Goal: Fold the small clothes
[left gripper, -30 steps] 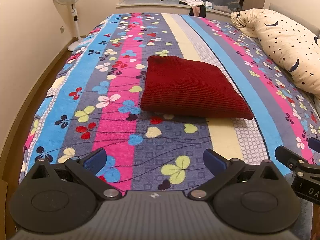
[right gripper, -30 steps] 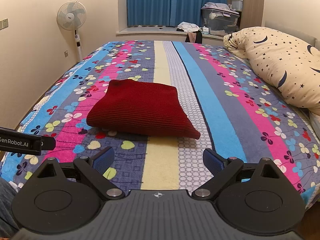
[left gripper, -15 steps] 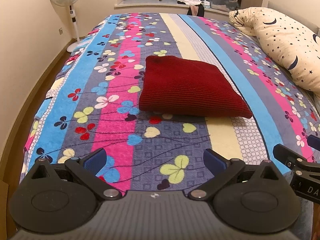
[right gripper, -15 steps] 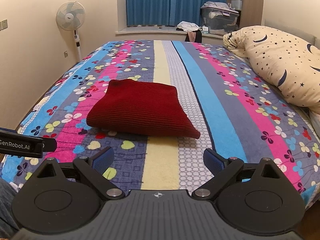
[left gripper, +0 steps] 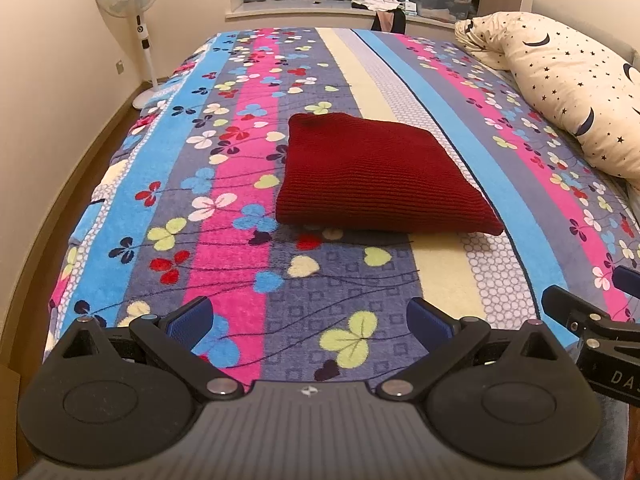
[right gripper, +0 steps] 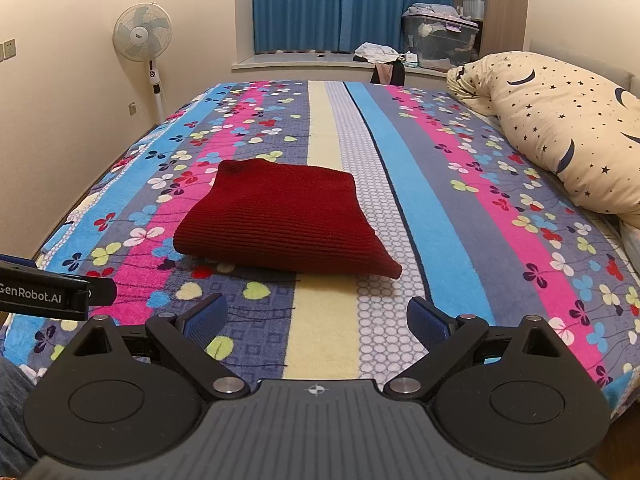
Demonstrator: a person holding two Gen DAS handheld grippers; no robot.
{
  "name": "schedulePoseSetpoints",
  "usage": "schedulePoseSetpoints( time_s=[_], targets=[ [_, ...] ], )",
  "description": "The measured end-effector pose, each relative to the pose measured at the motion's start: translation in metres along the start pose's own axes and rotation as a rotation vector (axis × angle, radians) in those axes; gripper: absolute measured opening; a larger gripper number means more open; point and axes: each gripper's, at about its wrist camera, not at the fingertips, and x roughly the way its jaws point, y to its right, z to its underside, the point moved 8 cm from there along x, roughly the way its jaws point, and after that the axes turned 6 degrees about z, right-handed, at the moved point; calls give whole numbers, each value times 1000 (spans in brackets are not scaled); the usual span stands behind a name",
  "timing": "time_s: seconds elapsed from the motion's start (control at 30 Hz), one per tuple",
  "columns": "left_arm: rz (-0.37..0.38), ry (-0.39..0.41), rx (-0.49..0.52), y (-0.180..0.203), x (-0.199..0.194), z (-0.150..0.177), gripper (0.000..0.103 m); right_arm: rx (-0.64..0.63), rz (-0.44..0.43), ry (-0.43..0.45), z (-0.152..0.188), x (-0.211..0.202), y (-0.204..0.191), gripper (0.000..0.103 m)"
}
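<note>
Beside the sweater: pillow, well apart.

One folded red garment – one pillow – one fan

Dark red ribbed knit on the folded garment; bedspread striped lengthwise in sky blue, hot pink, slate grey-purple, pale yellow and a white honeycomb band, scattered with clover leaves in lime, red, navy, white and light blue. Cream with navy stars and crescent moons on the pillow, deep blue on the curtains, white and pale green on the standing fan, beige on the walls. Matte black bodies with blue textured pads on the fingers of both grippers.
</note>
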Motion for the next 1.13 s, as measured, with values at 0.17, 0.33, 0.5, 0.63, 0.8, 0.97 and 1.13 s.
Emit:
schedulePoseSetpoints(
  time_s=[0.17, 0.33, 0.5, 0.63, 0.8, 0.97, 1.13],
  targets=[
    [4, -2, 1, 1, 0, 0, 103, 0, 1, 0, 0, 0, 0, 96],
    [3, -3, 3, 3, 0, 1, 103, 0, 1, -1, 1, 0, 0, 96],
    [2, -4, 4, 3, 0, 2, 103, 0, 0, -2, 0, 0, -1, 96],
    [0, -5, 6, 3, 0, 4, 103, 1, -1, -5, 1, 1, -4, 97],
    [-6, -8, 10, 2, 1, 4, 103, 0, -2, -5, 1, 1, -3, 97],
    [-12, 0, 1, 1, 0, 4, 103, 3, -4, -8, 2, 2, -5, 97],
    [-14, -2, -2, 0, 1, 4, 103, 5, -4, -7, 2, 2, -5, 97]
  ],
)
